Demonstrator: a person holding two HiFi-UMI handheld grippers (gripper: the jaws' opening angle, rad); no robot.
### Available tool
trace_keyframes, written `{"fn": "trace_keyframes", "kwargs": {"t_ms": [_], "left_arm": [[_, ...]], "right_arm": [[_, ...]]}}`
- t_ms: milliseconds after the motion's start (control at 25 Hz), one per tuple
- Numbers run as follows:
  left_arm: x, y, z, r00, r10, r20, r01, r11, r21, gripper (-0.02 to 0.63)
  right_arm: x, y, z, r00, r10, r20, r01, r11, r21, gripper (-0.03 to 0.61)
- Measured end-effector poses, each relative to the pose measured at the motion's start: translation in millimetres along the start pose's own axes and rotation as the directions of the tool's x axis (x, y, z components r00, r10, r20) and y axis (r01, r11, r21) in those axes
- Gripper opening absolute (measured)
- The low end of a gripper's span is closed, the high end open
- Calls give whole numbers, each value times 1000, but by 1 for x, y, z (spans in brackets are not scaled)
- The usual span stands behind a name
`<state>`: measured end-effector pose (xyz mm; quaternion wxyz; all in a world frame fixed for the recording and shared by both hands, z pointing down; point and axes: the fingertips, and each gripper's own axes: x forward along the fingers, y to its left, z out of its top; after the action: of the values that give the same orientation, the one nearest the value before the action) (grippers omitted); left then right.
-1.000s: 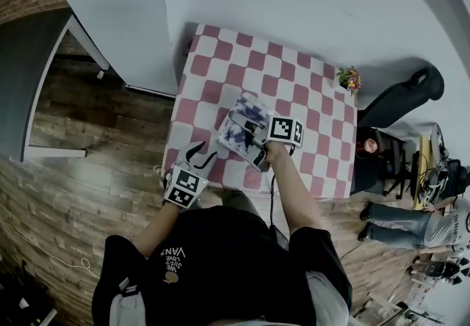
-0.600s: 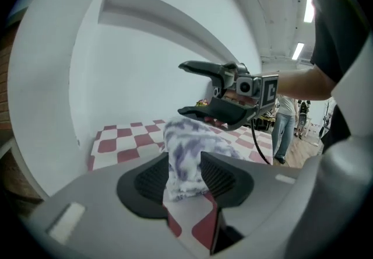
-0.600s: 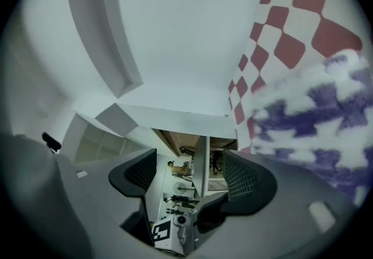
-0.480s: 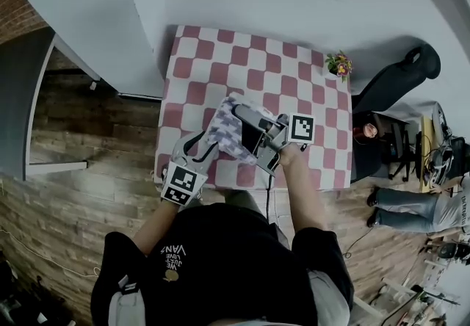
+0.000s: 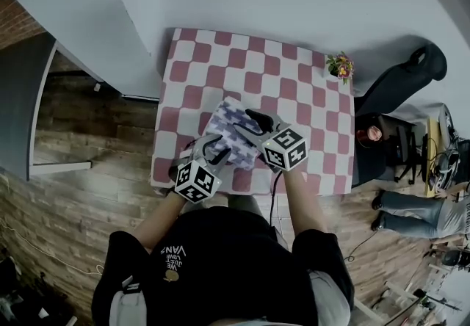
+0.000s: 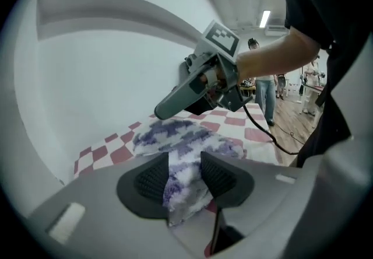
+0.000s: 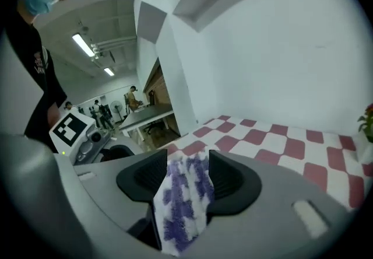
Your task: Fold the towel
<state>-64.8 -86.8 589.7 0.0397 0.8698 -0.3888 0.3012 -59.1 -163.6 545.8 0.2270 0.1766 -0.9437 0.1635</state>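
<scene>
A purple-and-white patterned towel (image 5: pixel 229 132) lies bunched on the red-and-white checked table (image 5: pixel 253 67), near its front edge. My left gripper (image 5: pixel 213 147) has come in from the near left and is shut on a fold of the towel (image 6: pixel 184 177), which hangs between its pads. From the near right, my right gripper (image 5: pixel 255 123) reaches over the towel. Its jaws are closing, and a towel corner (image 7: pixel 185 193) fills the gap between the pads and droops below them. The left gripper view shows the right gripper (image 6: pixel 195 90) above the cloth. The left gripper (image 7: pixel 81 138) shows low at the left of the right gripper view.
A small flower pot (image 5: pixel 339 66) stands at the table's far right corner. A black chair (image 5: pixel 400 93) and a person sitting on the floor (image 5: pixel 429 216) are to the right. A grey desk (image 5: pixel 22 97) is at the left, and a white wall runs behind the table.
The left gripper moved right from the table's near-left corner to the towel. The right gripper rolled, its marker cube now facing up, and the towel is bunched nearer the front edge.
</scene>
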Motion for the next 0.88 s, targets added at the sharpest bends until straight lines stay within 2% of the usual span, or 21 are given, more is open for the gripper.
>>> {"fn": "trace_keyframes", "kwargs": {"t_ms": [160, 400, 520, 600, 720, 800, 880], "left_arm": [[9, 3, -22, 999, 6, -50, -7, 1000, -18, 145], [21, 6, -37, 998, 15, -54, -19, 997, -78, 146], [22, 6, -37, 999, 15, -50, -20, 994, -107, 144], [18, 6, -33, 1000, 8, -28, -12, 992, -128, 146], [5, 11, -20, 999, 7, 44, 2, 984, -180, 146], [-7, 18, -13, 996, 30, 83, -12, 978, -209, 146], [-21, 25, -6, 992, 55, 113, -29, 975, -221, 146]], "right_arm": [[25, -12, -24, 996, -45, -79, 41, 998, -52, 230], [49, -27, -52, 981, -70, -179, 63, 997, -40, 230], [51, -28, -54, 980, -72, -184, 67, 997, -35, 232], [46, -28, -46, 987, -74, -146, 72, 997, -18, 232], [21, -30, -21, 993, -115, -16, 116, 992, 45, 232], [-2, -31, -4, 982, -171, 76, 164, 983, 84, 232], [-27, -31, 6, 960, -241, 145, 224, 967, 119, 232]]}}
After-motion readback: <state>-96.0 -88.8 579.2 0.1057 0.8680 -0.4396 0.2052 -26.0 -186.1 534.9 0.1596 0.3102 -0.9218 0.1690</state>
